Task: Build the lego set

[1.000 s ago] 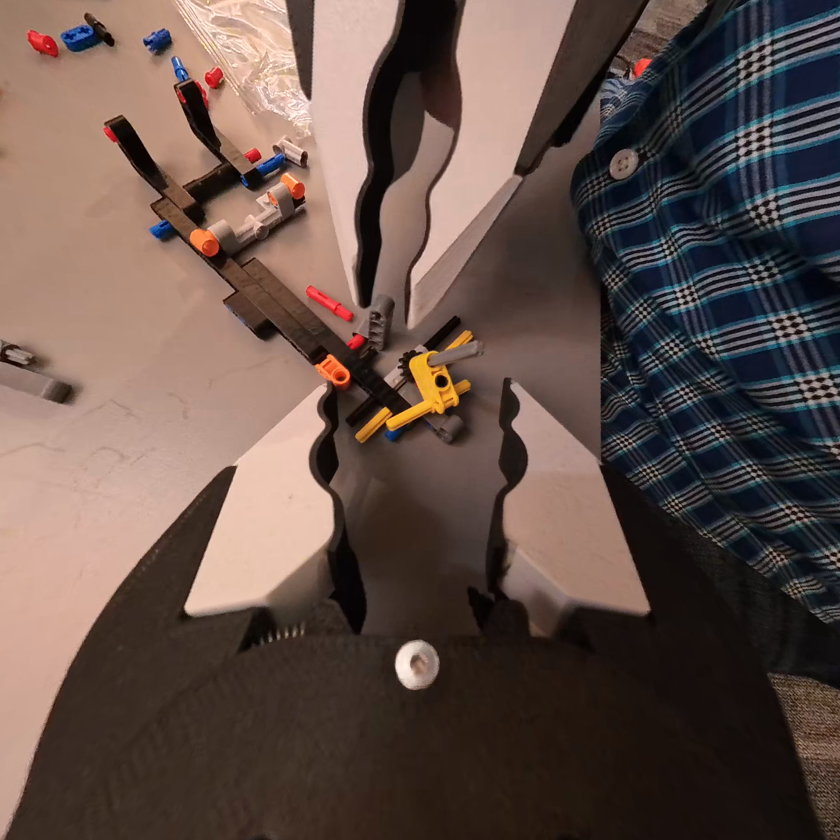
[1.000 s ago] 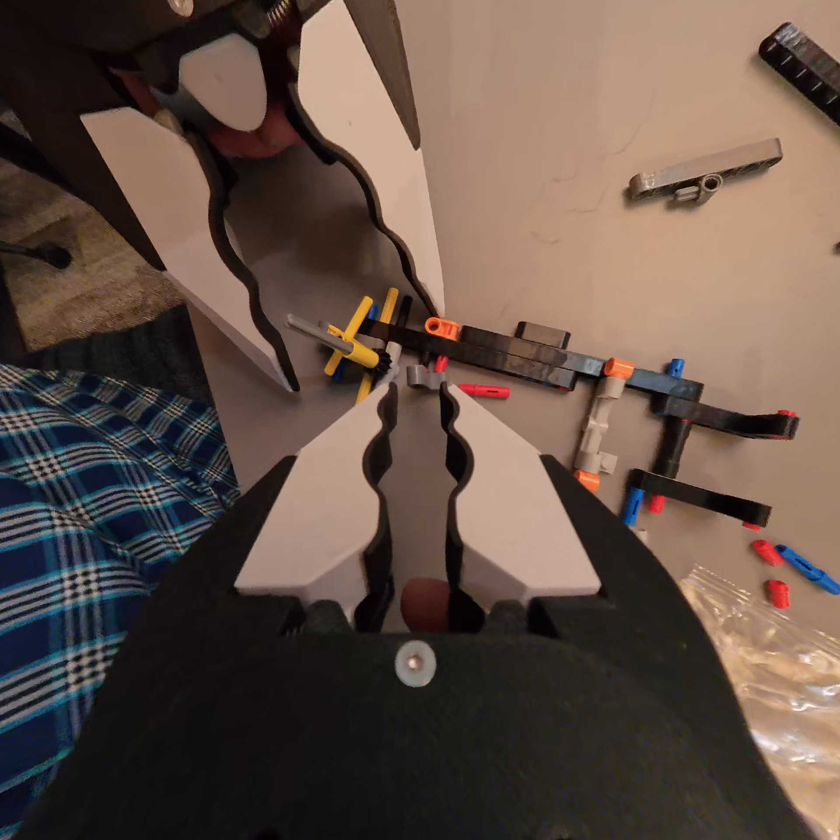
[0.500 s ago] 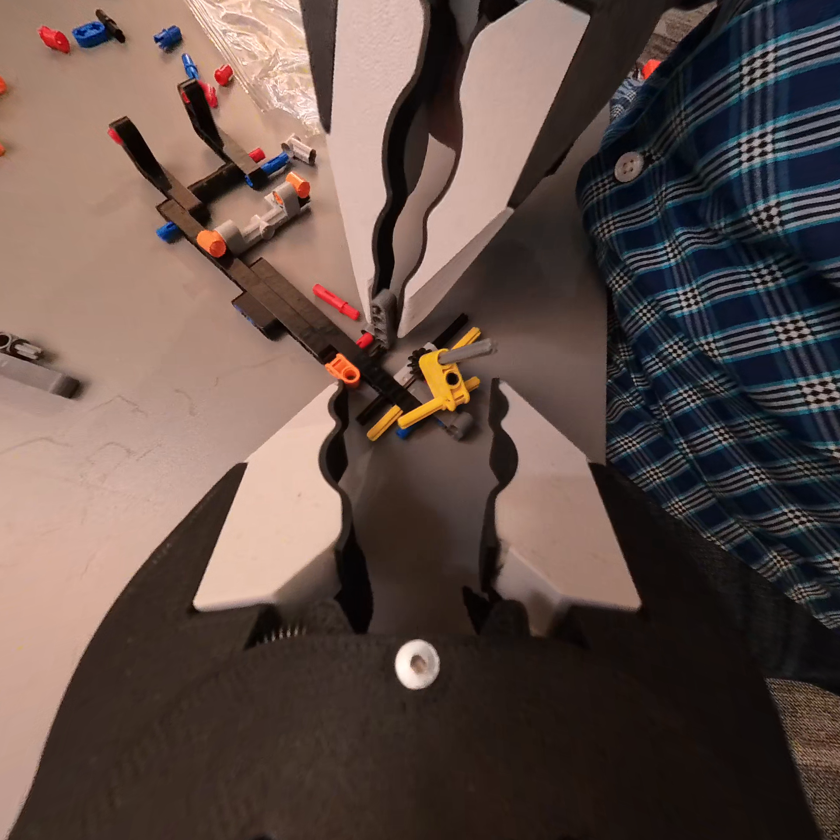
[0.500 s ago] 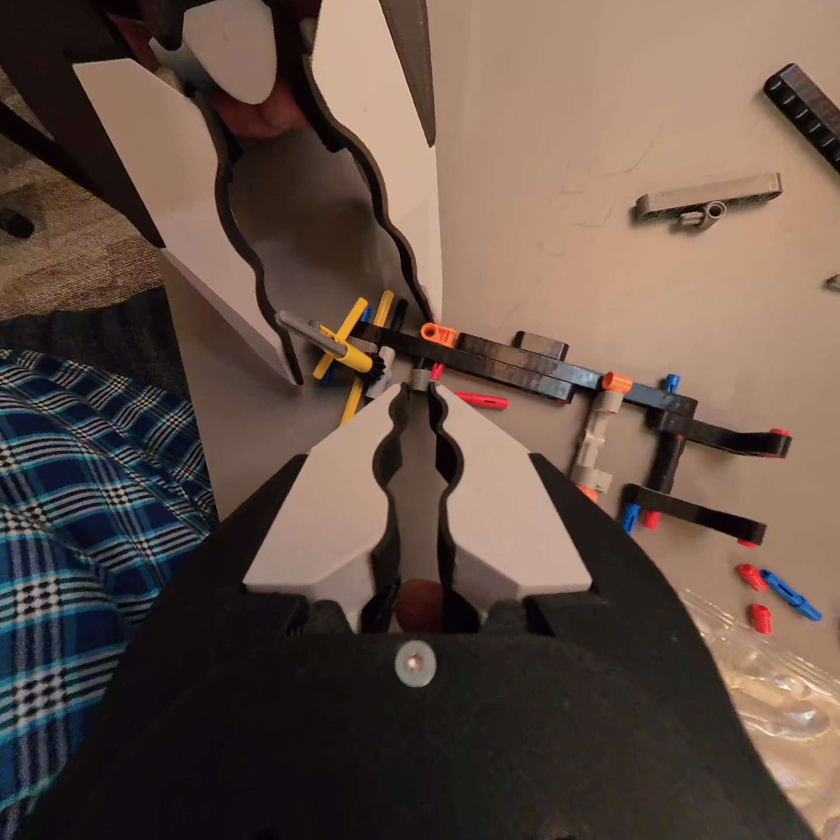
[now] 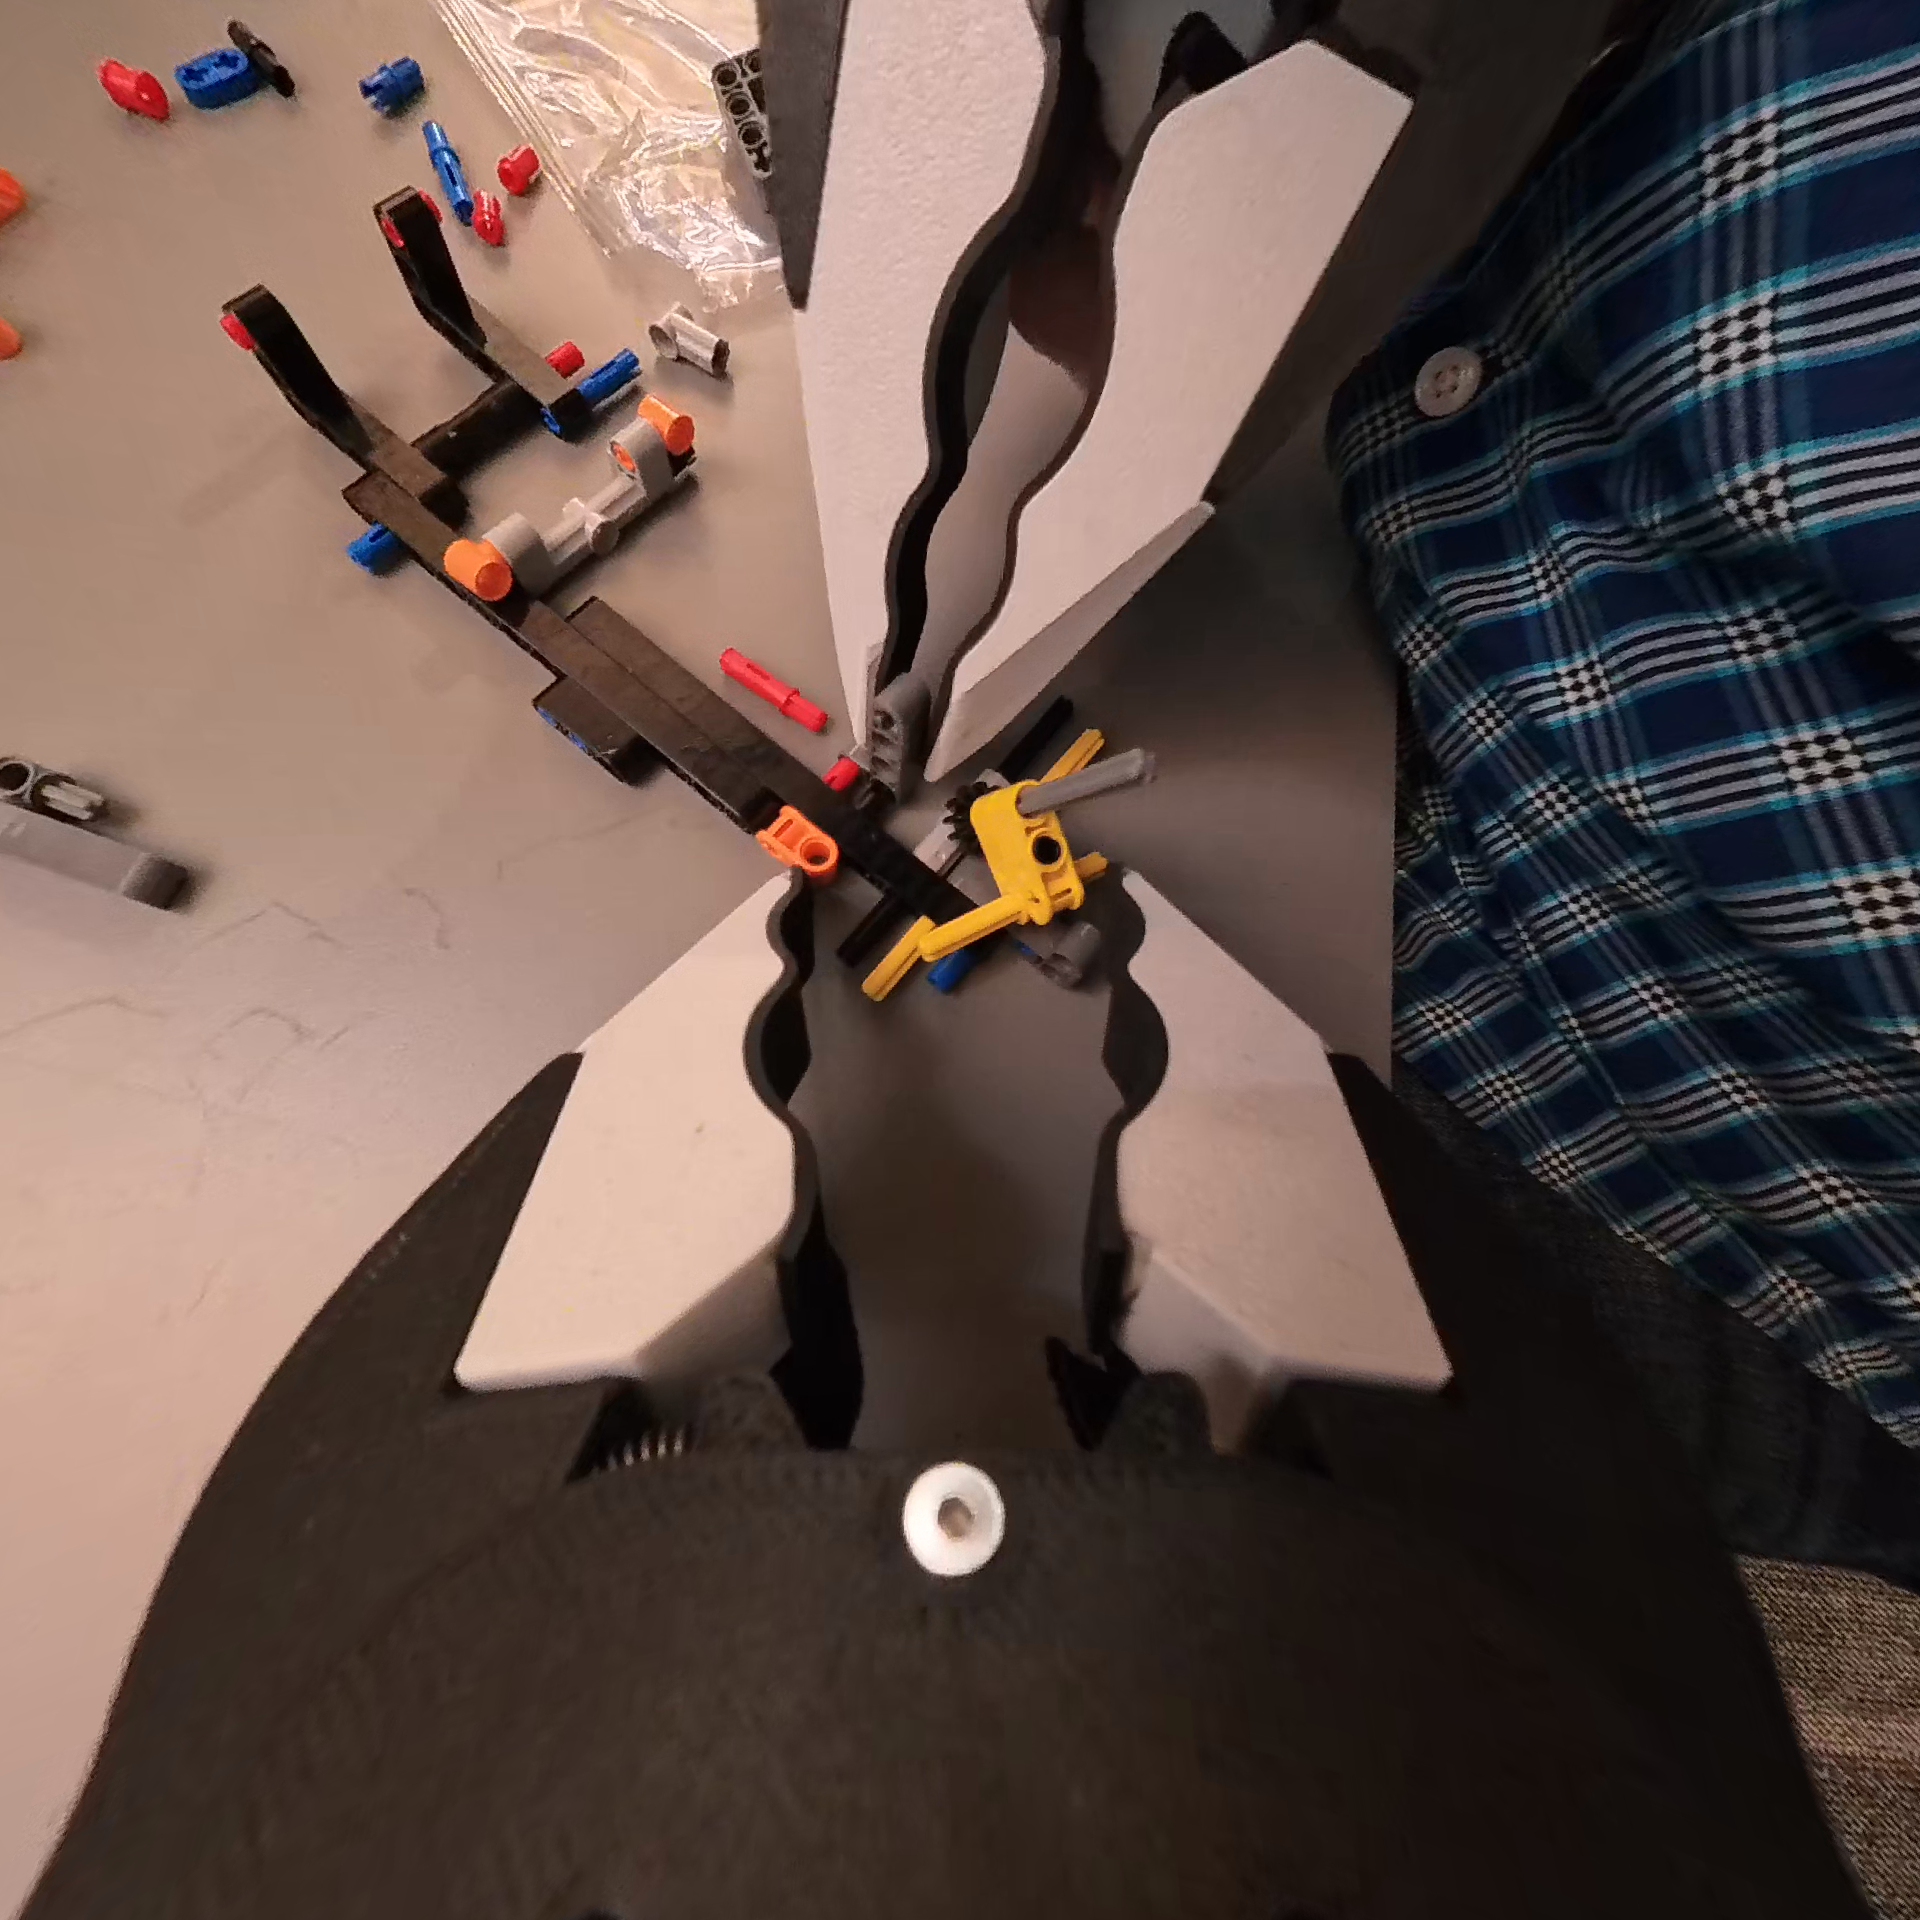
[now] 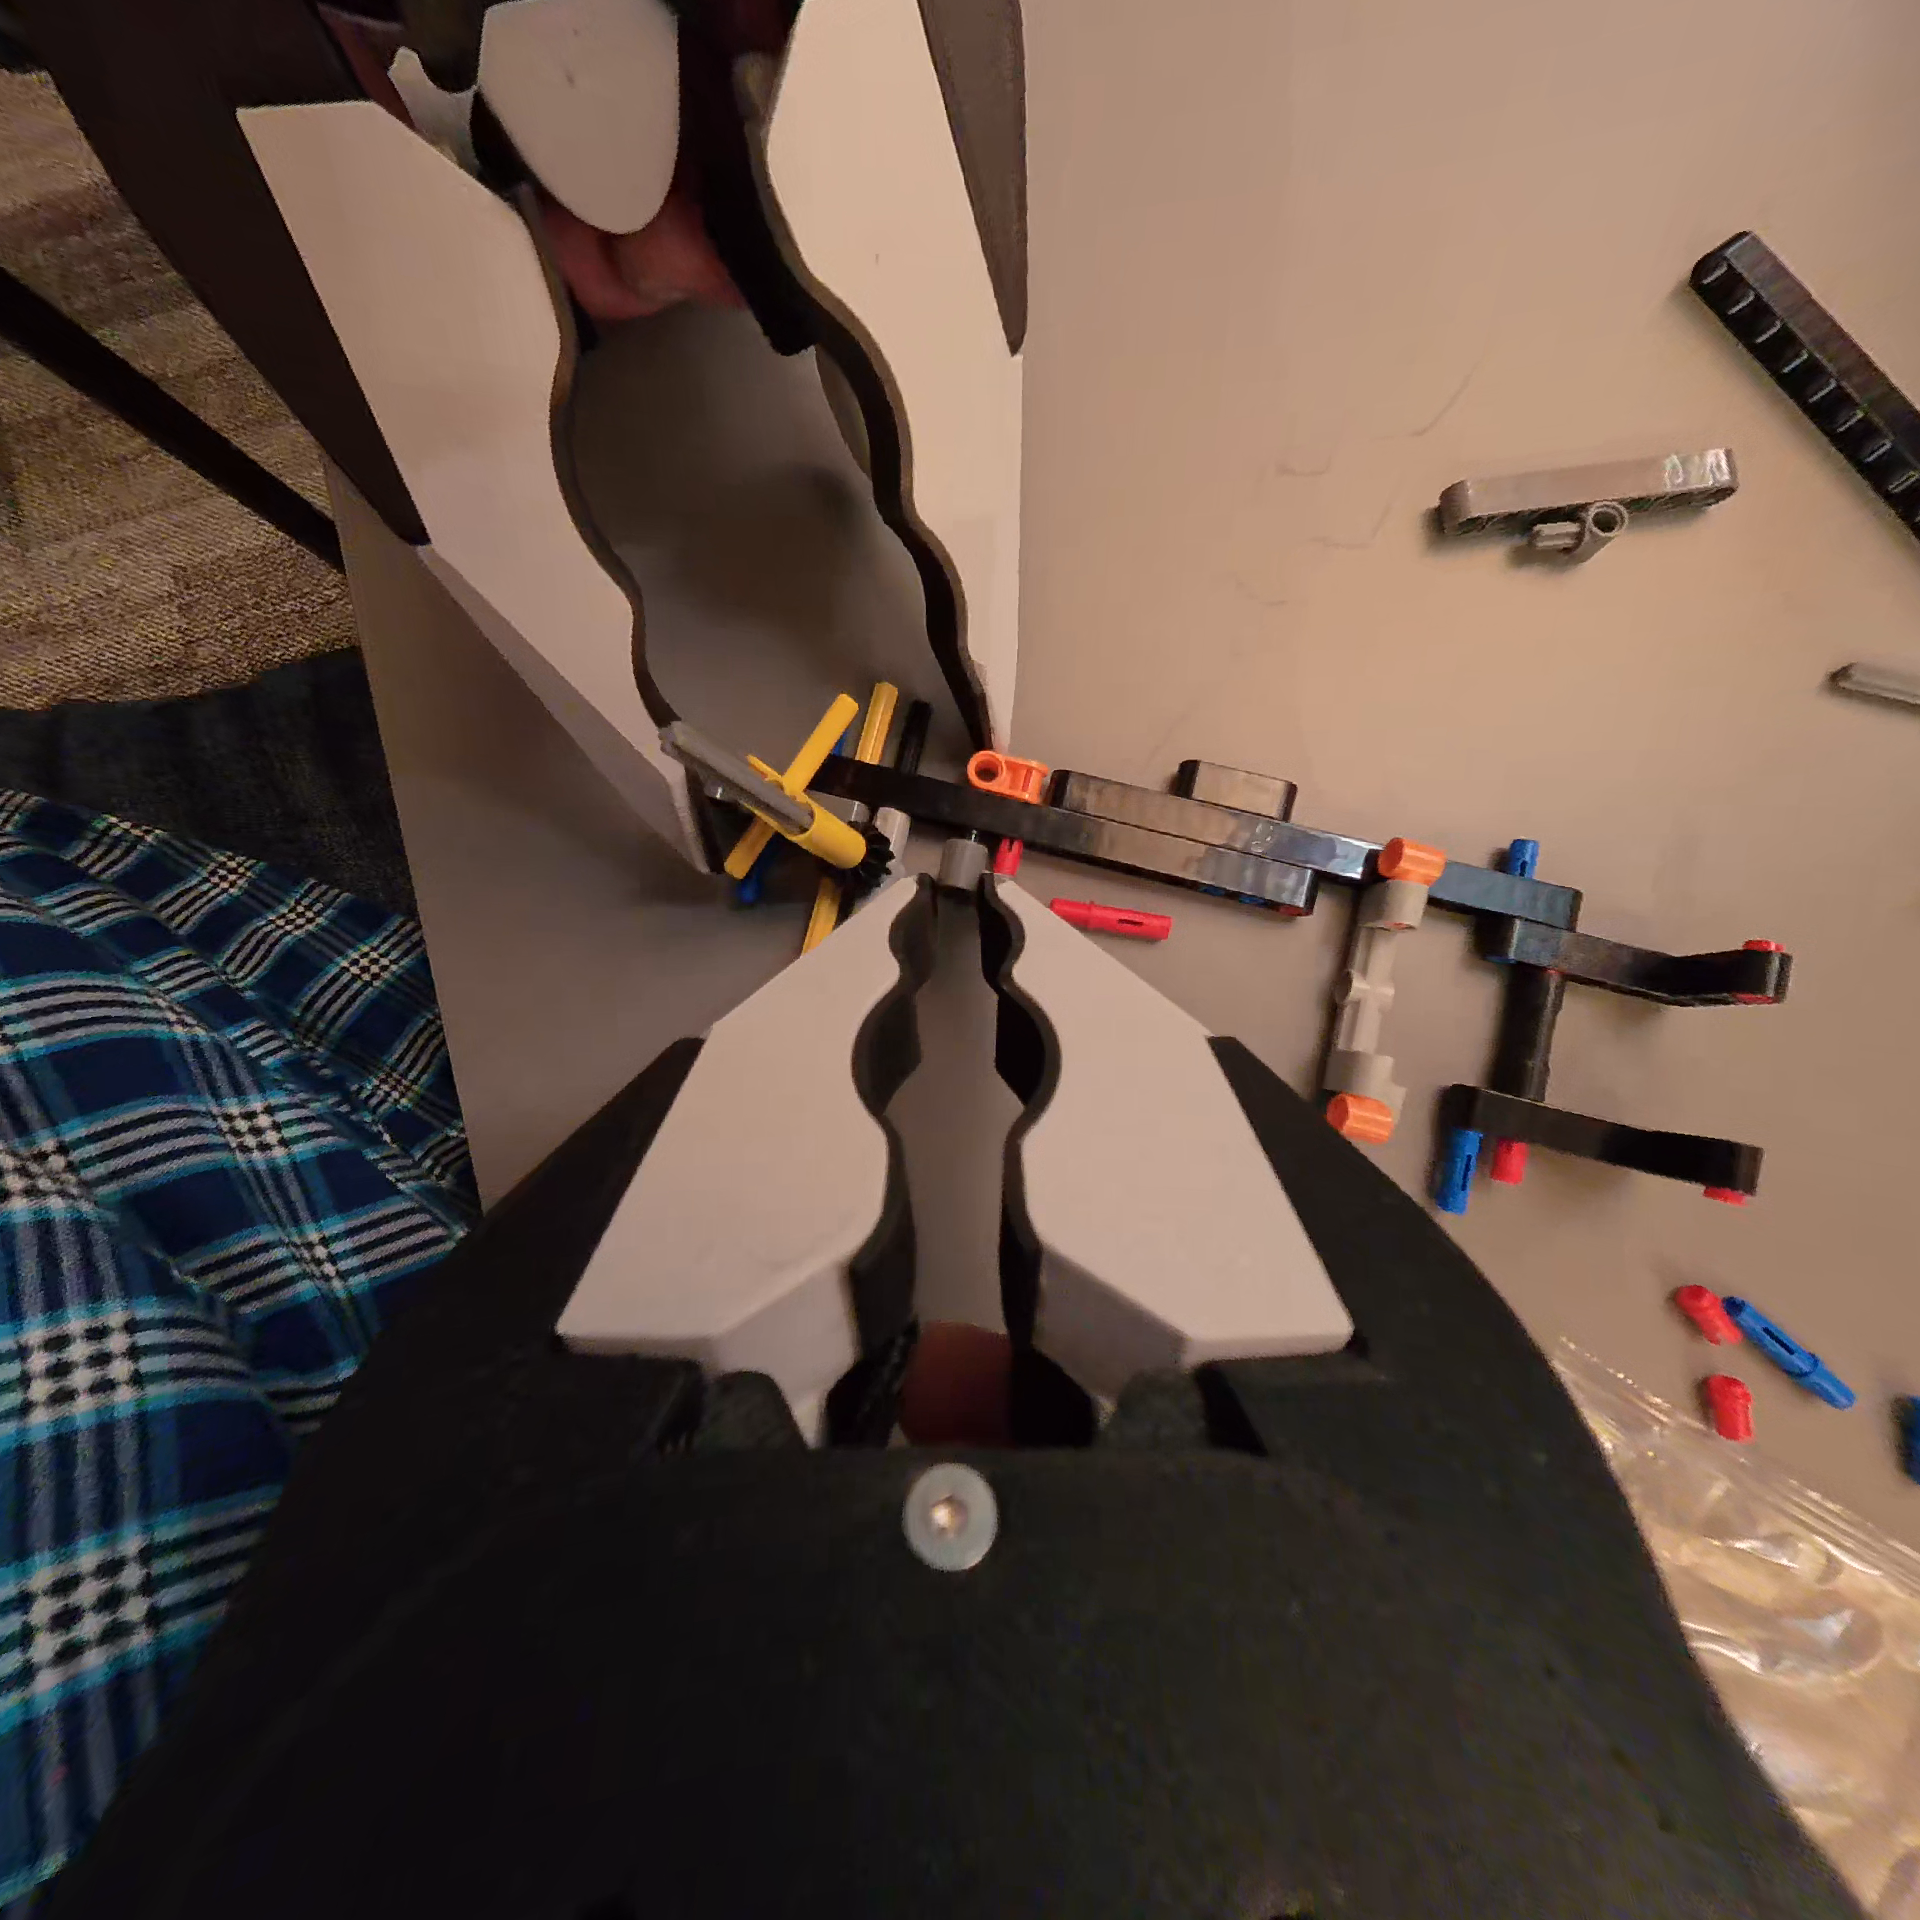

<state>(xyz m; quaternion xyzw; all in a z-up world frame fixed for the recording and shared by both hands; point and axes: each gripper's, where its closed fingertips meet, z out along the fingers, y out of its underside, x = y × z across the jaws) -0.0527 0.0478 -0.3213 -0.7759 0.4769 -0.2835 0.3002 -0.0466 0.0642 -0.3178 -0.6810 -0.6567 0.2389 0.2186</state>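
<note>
Right gripper (image 6: 948,883) jaws pinching grey connector (image 6: 962,862), left gripper (image 5: 961,894) jaws spread; no legible writing

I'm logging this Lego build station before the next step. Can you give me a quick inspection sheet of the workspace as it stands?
Surface: plain grey table, lightly scuffed.
Job's things: long black beam assembly lying flat, with a yellow axle cluster at its near end; small grey connector at the beam.
Clutter: loose red pin, grey beam, red and blue pins, clear plastic bag.
Grippers: right gripper shut on the grey connector; left gripper open around the yellow cluster.
Cables: nothing seen.
Surroundings: person's blue plaid shirt, carpet.
</note>
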